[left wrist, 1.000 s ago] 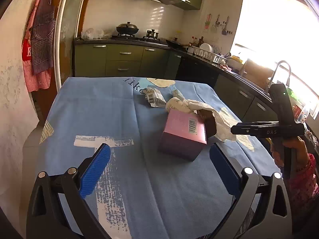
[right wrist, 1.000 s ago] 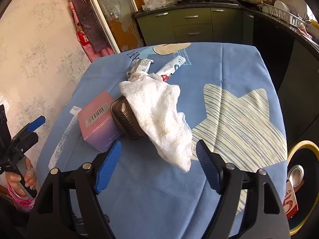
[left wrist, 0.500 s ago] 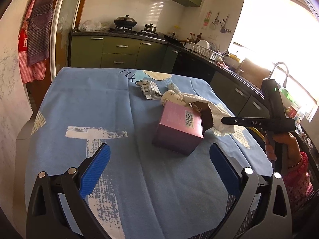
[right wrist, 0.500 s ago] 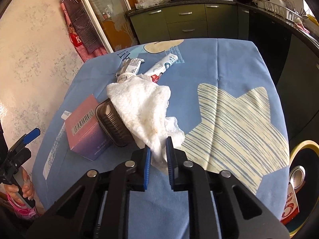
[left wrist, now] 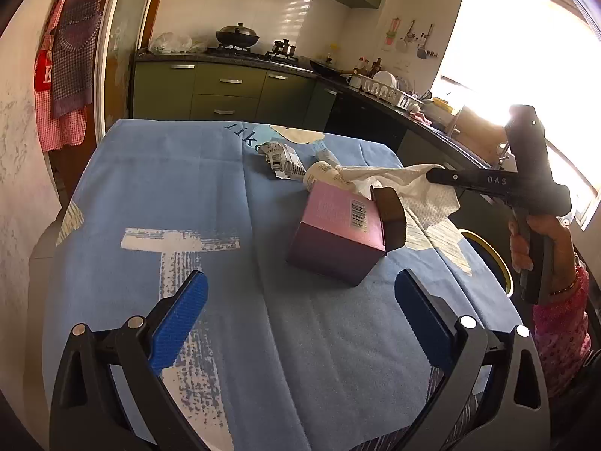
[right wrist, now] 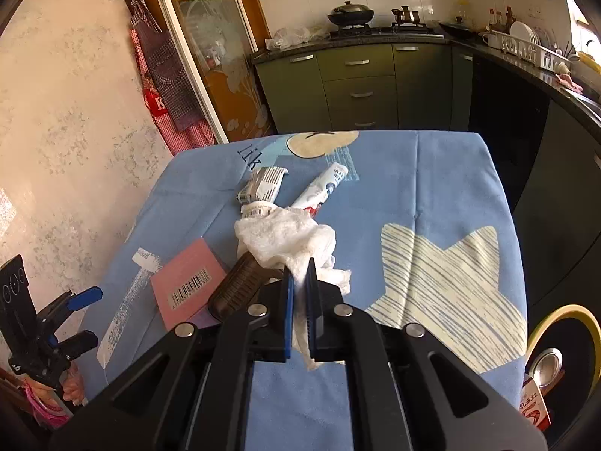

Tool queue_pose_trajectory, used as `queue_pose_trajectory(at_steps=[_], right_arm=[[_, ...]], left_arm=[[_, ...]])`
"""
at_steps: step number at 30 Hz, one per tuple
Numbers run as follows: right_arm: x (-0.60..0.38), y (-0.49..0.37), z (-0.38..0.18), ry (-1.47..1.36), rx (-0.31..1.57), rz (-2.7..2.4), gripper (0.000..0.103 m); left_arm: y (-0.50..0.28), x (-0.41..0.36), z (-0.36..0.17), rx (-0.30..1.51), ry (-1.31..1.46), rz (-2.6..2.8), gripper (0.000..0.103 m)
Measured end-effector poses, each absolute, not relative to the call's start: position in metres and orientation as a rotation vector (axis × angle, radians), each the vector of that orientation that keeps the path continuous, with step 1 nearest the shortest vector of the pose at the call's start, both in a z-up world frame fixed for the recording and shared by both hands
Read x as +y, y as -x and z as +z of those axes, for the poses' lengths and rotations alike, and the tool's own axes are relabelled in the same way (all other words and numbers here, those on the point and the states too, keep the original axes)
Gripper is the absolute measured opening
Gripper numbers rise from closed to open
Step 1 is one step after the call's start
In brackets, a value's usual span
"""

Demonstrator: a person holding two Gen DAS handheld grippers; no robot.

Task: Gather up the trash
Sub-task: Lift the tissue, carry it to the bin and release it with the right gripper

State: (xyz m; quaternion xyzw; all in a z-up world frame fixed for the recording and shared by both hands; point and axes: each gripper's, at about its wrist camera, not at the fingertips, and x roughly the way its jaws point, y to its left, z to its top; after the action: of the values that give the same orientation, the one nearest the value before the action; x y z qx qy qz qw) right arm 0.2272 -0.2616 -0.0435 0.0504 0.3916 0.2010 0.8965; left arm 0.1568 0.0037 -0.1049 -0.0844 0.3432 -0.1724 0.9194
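Pinching one corner of the white paper towel (right wrist: 289,240), the right gripper (right wrist: 298,300) has its blue pads closed on the sheet, which is partly raised while its far end drapes over the dark plastic tray (right wrist: 240,285) and the small white cup (right wrist: 259,209). The left gripper (left wrist: 300,315) hovers with jaws spread wide and empty above the near part of the tabletop (left wrist: 169,188). Collection appears barely begun: the pink box (left wrist: 338,225), the tray touching it, the cup, the crumpled barcode wrapper (right wrist: 265,184) and the squeezed tube (right wrist: 323,188) all lie on the blue cloth, clustered toward the middle and far half. A yellow-rimmed bin (right wrist: 559,342) stands off the right edge of the tabletop, with a can and a carton inside; it is the likely destination. The cloth between towel and that edge is bare, giving open passage. The near left quarter is likewise unobstructed, so the pink box can be approached directly.
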Motion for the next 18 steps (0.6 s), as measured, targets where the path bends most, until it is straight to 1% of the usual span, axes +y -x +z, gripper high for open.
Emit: queue_pose_trajectory(at_steps=[18], right_arm=[[-0.281,-0.206,0.037,-0.124,0.595,0.423,0.006]], left_arm=[[-0.152,-0.001,-0.105,0.704,0.164,-0.354,0.098]])
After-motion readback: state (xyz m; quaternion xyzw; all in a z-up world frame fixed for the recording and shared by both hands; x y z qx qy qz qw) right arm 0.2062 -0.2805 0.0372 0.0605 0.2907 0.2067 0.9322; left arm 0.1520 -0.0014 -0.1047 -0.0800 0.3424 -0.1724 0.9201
